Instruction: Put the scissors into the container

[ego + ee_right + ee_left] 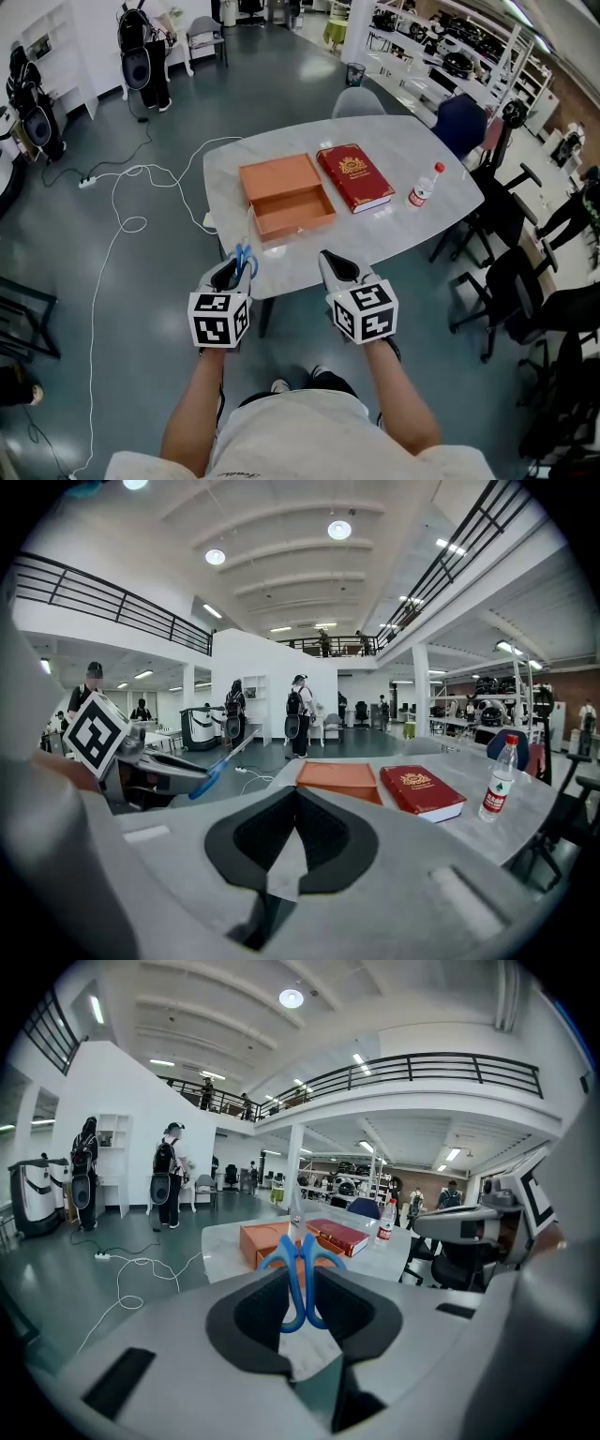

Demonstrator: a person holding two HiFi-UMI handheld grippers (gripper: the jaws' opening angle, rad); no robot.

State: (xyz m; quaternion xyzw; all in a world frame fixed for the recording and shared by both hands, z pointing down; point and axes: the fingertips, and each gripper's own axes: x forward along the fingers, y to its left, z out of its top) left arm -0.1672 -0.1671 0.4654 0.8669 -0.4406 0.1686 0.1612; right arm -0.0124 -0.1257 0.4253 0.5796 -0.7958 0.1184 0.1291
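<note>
Left gripper (232, 269) at near table edge, jaws clamped on blue scissors (300, 1279): handles between jaws, blades pointing away from person. Right gripper (335, 264) just beside it, jaws pressed together, nothing between. Beyond, on table (412, 141): orange container (292, 210), lid open, scissors apart from it. Red book (354, 177) just right of container. Bottle (425, 186) upright, farther right.

Book (354, 177) right of container (286, 195) — on table (398, 239)
</note>
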